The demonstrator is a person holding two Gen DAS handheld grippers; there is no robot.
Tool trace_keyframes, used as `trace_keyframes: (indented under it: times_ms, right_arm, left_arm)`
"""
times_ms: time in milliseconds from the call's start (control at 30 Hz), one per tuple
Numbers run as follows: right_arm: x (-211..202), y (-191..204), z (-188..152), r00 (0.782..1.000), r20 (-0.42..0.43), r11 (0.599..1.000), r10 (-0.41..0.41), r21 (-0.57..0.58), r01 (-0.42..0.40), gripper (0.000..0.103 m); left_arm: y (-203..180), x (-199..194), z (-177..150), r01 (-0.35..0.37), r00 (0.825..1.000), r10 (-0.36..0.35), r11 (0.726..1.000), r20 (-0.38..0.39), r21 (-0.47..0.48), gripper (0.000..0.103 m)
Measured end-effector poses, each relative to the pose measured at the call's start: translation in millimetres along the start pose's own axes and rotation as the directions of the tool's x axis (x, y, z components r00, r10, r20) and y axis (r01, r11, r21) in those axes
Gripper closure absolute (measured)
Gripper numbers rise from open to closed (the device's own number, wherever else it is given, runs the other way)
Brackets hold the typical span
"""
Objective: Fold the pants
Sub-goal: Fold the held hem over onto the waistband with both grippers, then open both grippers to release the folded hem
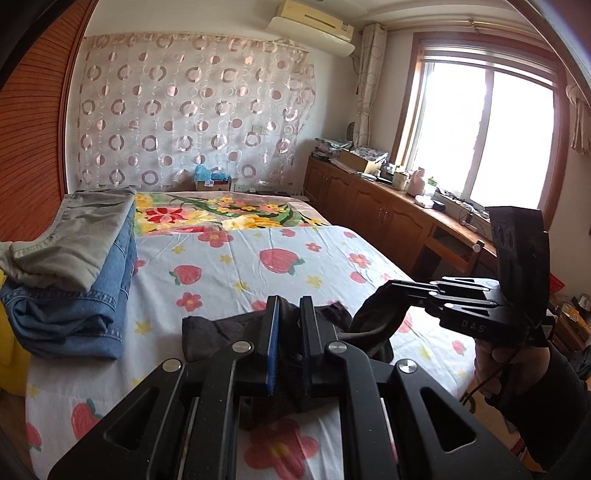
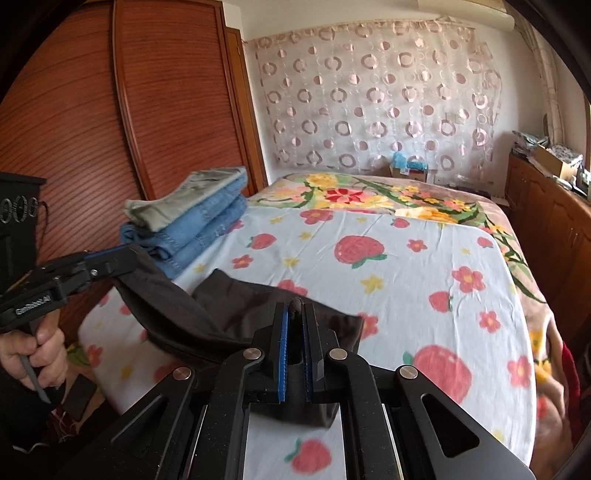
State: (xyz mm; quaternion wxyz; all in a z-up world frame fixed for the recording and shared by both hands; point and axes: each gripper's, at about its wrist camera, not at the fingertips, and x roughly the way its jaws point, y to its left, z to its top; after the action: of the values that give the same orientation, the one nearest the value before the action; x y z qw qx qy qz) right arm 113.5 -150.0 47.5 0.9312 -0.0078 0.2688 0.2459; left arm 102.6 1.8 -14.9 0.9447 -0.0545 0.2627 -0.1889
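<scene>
The left tongs (image 1: pixel 288 314) fill the bottom of the left wrist view, clenched on a fold of the dark pants (image 1: pixel 221 328). The right tongs (image 2: pixel 295 314) are likewise clamped on the pants (image 2: pixel 221 306), a ridge of cloth pinched between their blue pads.

Under both lies a bed (image 1: pixel 240 258) with a pale sheet printed with strawberries and flowers; beyond the tongs a brighter flowered blanket (image 1: pixel 229 210) covers the far end. Left of the left tongs, well apart, sits a stack of folded jeans (image 1: pixel 74 306) with grey-green trousers (image 1: pixel 74 236) on top. Behind the bed hangs a curtain with ring patterns (image 1: pixel 192 107); a wooden wardrobe (image 2: pixel 129 110) stands to the left, low wooden cabinets (image 1: pixel 369 210) and a bright window (image 1: pixel 480 136) to the right, and an air conditioner (image 1: pixel 314 26) high on the wall.

The pants are dark brown-black, bunched and sagging between the two tongs, part of them resting on the sheet.

A hand (image 2: pixel 37 354) grips the left handle, a sleeved hand (image 1: pixel 495 369) the right; both tongs point slightly downward across the bed.
</scene>
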Motion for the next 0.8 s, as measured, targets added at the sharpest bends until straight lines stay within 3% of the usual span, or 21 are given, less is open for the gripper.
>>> trace_keyframes:
  times_ms: [500,600,667,733,800]
  right_arm:
    - [42,7,15,0.994,-0.068,0.997,-0.080,-0.025,0.078,0.097]
    - [46,9,18,0.993,-0.079,0.996,-0.087,-0.027,0.085,0.097]
    - [46,10,18,0.992,-0.082,0.996,-0.092,-0.029,0.090,0.097]
    - [47,11,20,0.992,-0.086,0.995,-0.096,-0.028,0.094,0.097]
    - [46,10,20,0.991,-0.089,0.995,-0.097,-0.026,0.095,0.096]
  left_arm:
    - [17,37,-7,-0.073,0.994,0.073,0.997,-0.080,0.003,0.091]
    - [18,36,-9,-0.081,0.993,0.081,0.997,-0.084,0.000,0.087]
    - [18,35,-10,-0.082,0.993,0.082,0.997,-0.087,-0.003,0.083]
    - [19,32,-13,-0.089,0.992,0.089,0.996,-0.084,-0.001,0.065]
    - [20,28,-15,-0.081,0.994,0.080,0.997,-0.077,-0.003,0.054]
